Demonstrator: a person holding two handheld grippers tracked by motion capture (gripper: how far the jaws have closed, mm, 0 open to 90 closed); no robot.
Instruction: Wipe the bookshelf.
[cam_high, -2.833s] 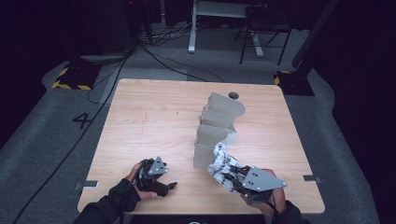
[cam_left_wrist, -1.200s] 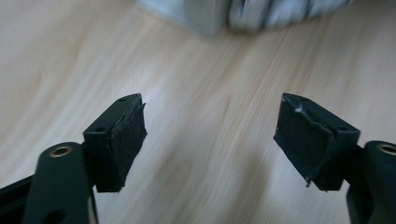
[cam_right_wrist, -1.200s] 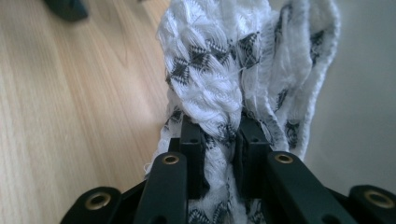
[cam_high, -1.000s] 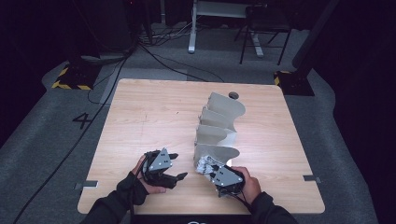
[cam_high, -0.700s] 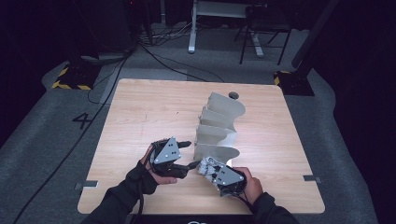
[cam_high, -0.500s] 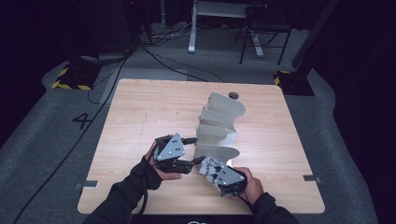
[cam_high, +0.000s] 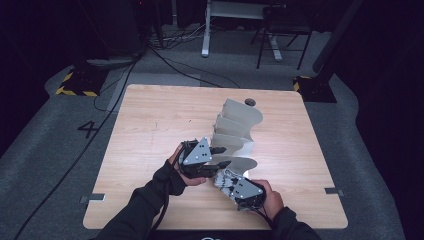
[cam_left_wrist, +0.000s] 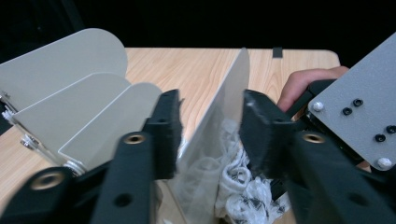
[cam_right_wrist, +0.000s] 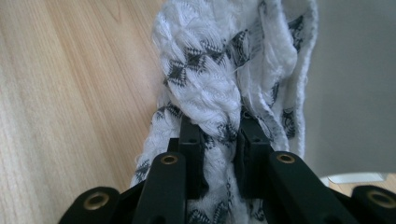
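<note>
Since the earlier pictures, the left gripper (cam_high: 220, 156) has been travelling from the lower left of the high view up and rightward, and it is now sitting against the near end of the pale grey fan of upright rounded divider panels (cam_high: 235, 137) at centre frame. Its jaws have just been closing; in the left gripper view they are standing on either side of the nearest thin grey panel (cam_left_wrist: 224, 102), with a gap still showing on each side, so the pads are not yet pressing it. My reading is that this gripper is steadying or parting that panel to keep a slot open.

At lower centre of the high view, the right gripper (cam_high: 222, 176) is pinching a white knitted cloth with small black diamond patterns (cam_right_wrist: 219, 70); in the right gripper view the jaws are pressing tightly on a bunched fold of it. The cloth is lying at the foot of the nearest panel, its loose end resting against the grey surface, seemingly being fed into the slot.

Around them, the light wooden tabletop (cam_high: 160, 115) is bare apart from a small dark round object (cam_high: 250, 102) beyond the far end of the fan. What stands in the way is the panel itself, right beside the cloth, and the two grippers crowding each other.
</note>
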